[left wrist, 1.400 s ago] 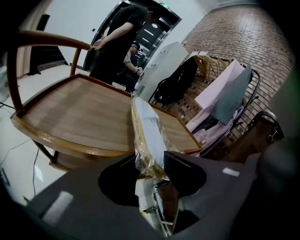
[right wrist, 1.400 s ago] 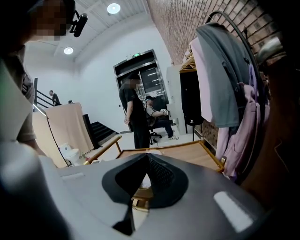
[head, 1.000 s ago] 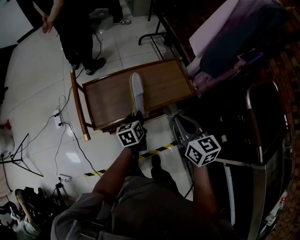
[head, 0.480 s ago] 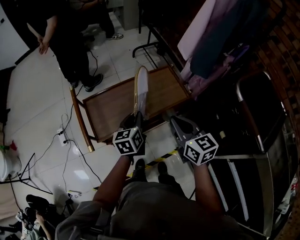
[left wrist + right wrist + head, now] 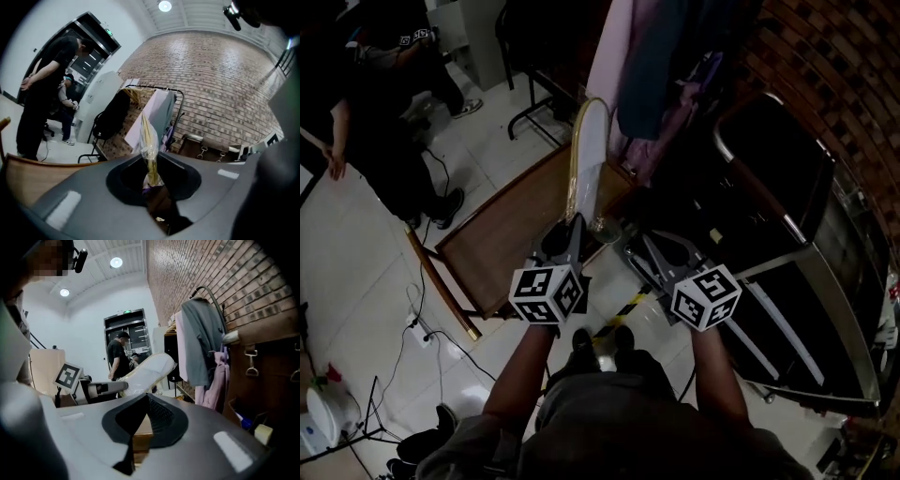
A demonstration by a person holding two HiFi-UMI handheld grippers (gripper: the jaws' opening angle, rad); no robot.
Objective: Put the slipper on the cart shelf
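Found the left tool (image 5: 572,230) clamped narrow on the near end of the slipper (image 5: 587,155), pads pressing through its clear plastic wrap. Noted the slipper standing up and away from the tool tips, rounded end farthest out, clear above the wooden cart shelf (image 5: 502,239) ahead of and below the tool. Judged the end grip as chosen to leave the whole length free for laying flat, and the raised carry as clearance over the shelf's brass rail (image 5: 441,286). Recorded no placement as yet.

Found the right tool (image 5: 642,248) just beside the left, tips together, nothing between them. Judged it idle and kept clear of the load.

Confirmed from the left gripper view what the head view cannot give: slipper (image 5: 149,136) edge-on, pinched between the pads, wrap crinkled at the grip. Took the sole's broad white face and its height over the shelf from the head view only. Took the side profile from the right gripper view: slipper (image 5: 147,371) slanting up from beside the left tool's marker cube (image 5: 68,376), with hung garments (image 5: 201,343) ahead and to the right of that tool.
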